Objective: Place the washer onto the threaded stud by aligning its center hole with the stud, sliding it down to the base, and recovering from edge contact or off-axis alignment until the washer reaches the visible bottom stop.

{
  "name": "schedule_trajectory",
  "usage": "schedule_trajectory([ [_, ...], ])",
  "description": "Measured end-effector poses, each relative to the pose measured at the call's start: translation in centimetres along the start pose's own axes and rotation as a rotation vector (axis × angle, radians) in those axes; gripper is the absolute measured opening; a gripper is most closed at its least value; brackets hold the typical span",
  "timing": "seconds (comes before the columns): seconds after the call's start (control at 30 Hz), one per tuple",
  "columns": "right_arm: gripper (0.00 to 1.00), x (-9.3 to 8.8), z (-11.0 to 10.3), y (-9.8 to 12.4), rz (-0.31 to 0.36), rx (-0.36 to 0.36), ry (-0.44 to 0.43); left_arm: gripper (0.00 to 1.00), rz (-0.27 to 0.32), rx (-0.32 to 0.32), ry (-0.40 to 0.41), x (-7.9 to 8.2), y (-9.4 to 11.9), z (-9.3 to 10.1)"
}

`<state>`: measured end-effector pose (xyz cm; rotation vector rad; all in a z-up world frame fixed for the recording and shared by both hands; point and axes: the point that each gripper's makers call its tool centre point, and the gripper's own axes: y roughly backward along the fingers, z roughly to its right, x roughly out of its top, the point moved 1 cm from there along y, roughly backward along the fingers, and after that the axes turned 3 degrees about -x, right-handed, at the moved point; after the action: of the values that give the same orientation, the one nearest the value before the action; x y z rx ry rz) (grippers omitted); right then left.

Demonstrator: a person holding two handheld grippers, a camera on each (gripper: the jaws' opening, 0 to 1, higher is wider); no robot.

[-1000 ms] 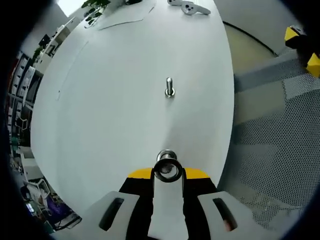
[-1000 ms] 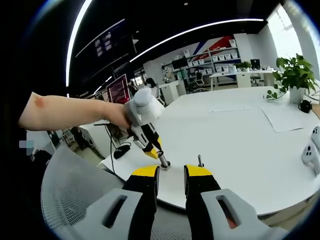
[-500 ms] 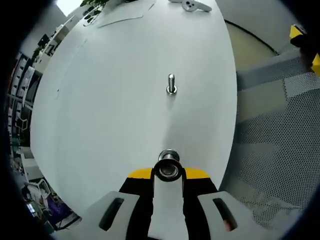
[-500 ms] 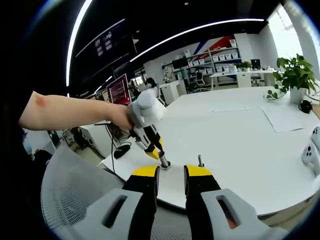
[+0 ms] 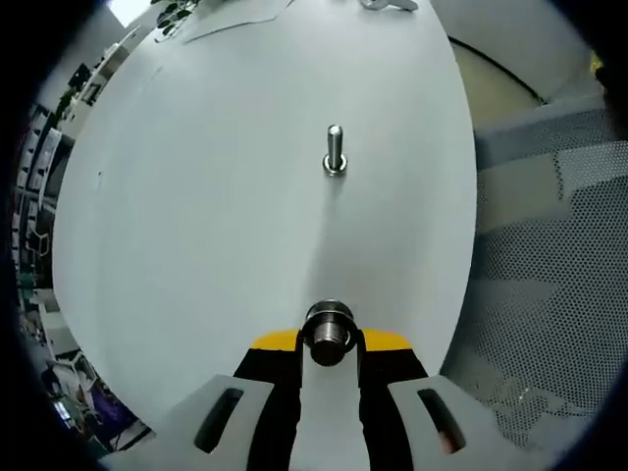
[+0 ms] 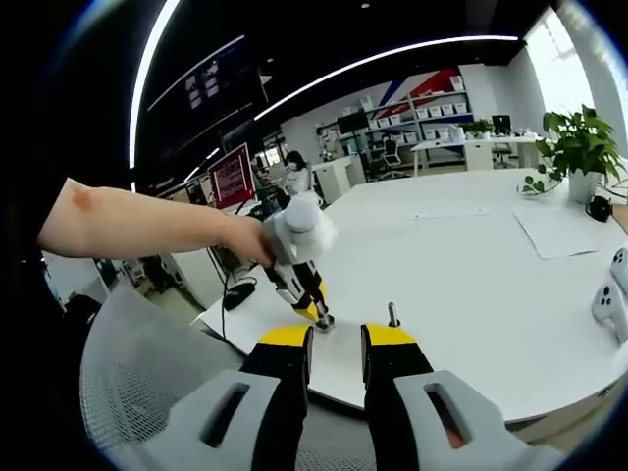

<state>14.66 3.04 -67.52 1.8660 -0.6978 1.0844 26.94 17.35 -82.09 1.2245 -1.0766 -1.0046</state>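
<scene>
A short threaded stud [image 5: 335,151] stands upright on the white table [image 5: 196,196], well ahead of my left gripper [image 5: 330,339]. That gripper is shut on a thick metal washer [image 5: 329,330], pinched between its yellow-tipped jaws. In the right gripper view the left gripper [image 6: 316,312] hangs from a person's outstretched arm, tip close to the table, left of the stud [image 6: 392,314]. My right gripper [image 6: 337,341] is near the table's edge, jaws apart with nothing between them.
A grey mesh chair [image 5: 549,294] sits off the table's right edge; its back [image 6: 147,392] lies below my right gripper. White controllers [image 6: 613,289], a paper sheet [image 6: 569,231] and a potted plant [image 6: 579,147] occupy the far right of the table.
The left gripper has dropped lower and drifted a little toward the stud. The washer has tilted, so its hole no longer faces the camera. The right gripper has stayed put.
</scene>
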Motion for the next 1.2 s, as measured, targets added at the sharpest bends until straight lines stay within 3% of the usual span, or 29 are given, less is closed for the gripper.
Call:
schedule_trajectory([
  [0.4,0.22,0.0,0.1,-0.1,-0.007,-0.003,0.001,0.19,-0.027,-0.011,0.012,-0.2,-2.2,0.0],
  [0.87,0.22,0.0,0.1,0.0,0.0,-0.01,0.001,0.2,0.004,0.014,0.078,-0.1,-2.1,-0.1],
  [1.03,0.22,-0.2,0.0,0.0,-0.017,-0.004,0.007,0.21,0.0,0.04,0.052,-1.2,-1.2,0.1],
  [1.07,0.22,-0.2,0.0,-0.1,-0.019,-0.003,0.008,0.22,0.006,0.047,0.055,-1.5,-0.7,0.0],
  [1.2,0.22,-0.2,-0.1,0.0,-0.015,0.003,0.011,0.27,0.162,0.018,0.166,-0.8,2.4,1.0],
])
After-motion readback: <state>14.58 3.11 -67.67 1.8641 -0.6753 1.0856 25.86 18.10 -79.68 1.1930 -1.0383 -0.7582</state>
